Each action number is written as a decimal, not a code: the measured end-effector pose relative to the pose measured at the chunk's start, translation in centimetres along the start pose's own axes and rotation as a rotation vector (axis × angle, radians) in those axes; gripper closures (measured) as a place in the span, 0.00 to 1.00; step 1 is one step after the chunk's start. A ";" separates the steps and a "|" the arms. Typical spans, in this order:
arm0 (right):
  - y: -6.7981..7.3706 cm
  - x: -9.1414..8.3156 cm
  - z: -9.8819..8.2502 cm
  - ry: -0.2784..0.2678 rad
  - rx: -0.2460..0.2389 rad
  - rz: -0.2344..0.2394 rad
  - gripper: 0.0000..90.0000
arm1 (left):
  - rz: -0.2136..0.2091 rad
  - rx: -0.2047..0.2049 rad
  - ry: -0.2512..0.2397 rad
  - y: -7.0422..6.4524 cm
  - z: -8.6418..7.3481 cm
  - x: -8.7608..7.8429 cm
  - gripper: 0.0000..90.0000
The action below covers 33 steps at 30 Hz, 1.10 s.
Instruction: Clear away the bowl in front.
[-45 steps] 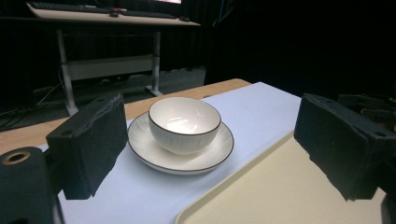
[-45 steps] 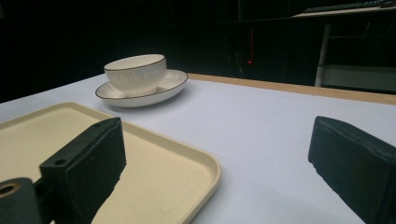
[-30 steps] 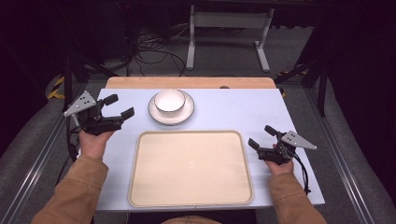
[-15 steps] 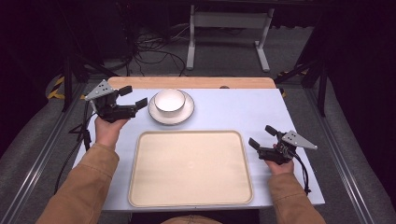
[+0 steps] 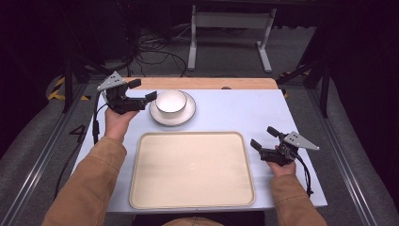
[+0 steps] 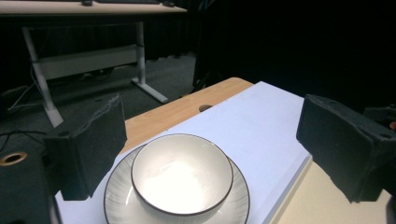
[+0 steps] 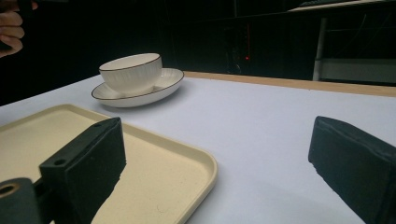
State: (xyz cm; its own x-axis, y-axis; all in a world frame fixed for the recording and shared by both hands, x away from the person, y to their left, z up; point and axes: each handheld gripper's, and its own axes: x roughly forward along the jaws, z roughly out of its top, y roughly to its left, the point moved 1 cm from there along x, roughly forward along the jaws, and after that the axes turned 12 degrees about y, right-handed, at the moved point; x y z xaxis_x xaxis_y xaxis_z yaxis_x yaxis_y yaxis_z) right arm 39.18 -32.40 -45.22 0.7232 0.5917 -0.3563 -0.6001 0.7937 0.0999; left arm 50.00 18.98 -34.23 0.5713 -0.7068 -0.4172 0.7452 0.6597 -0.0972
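Broadly, largest thing first, as we see it:

Table: a pale blue-white rectangular tabletop [image 5: 235, 110] with a light wooden strip along its far edge; everything we handle stands on it.

Tray: a cream rectangular plastic tray with rounded corners [image 5: 192, 170] lies at the near middle of the table, nothing on it. It sits between our two hands and just near of the saucer, not touching it.

Saucer: a white round ceramic saucer with a thin dark rim [image 5: 172, 116] rests at the far left of the table, beyond the tray's far left corner.

Bowl: a white ribbed ceramic bowl with a dark rim line [image 5: 171, 100] stands upright in the middle of the saucer.

Left gripper: our black two-jaw left gripper [image 5: 145, 92] is held just left of the bowl, jaws spread wide apart and pointing at it. In the left gripper view the bowl [image 6: 182, 173] sits low between the two jaws, touching neither.

Right gripper: our black two-jaw right gripper [image 5: 264, 138] hovers just off the tray's right edge, jaws apart and gripping nothing, well apart from the bowl.

In the way: we see nothing between the left gripper and the bowl.

Surroundings: a grey metal desk frame [image 5: 229, 33] and loose black cables [image 5: 150, 49] lie on the dark floor beyond the table.
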 end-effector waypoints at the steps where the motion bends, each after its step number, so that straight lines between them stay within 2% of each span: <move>1: 0.0 0.0 0.0 0.001 0.000 0.001 0.05 | 0.003 0.005 0.005 0.0 0.2 0.2 0.10; 15: 0.0 0.1 0.0 0.005 0.001 -0.002 0.05 | -0.022 0.012 0.051 0.1 1.9 3.1 0.09; 21: 0.0 0.1 0.0 0.009 0.001 -0.003 0.05 | -0.037 0.039 0.073 0.3 2.4 3.8 0.13; 22: 0.0 0.1 0.0 0.009 0.001 -0.002 0.05 | -0.041 0.037 0.081 0.3 2.4 3.9 0.14; 29: 0.1 0.2 0.0 0.013 -0.002 -0.002 0.05 | -0.015 0.096 0.184 0.6 2.7 5.1 0.19; 33: 0.2 0.2 0.0 0.014 -0.005 -0.001 0.05 | -0.018 0.125 0.240 0.7 2.7 5.7 0.24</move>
State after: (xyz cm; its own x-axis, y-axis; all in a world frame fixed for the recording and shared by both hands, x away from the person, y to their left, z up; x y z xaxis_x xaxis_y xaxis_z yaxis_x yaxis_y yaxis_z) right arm 39.27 -32.14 -45.26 0.7187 0.5889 -0.3697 -0.6013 0.7934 0.0948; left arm 54.73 14.71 -34.28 0.4709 -0.6272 -0.6204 0.7997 0.6004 0.0000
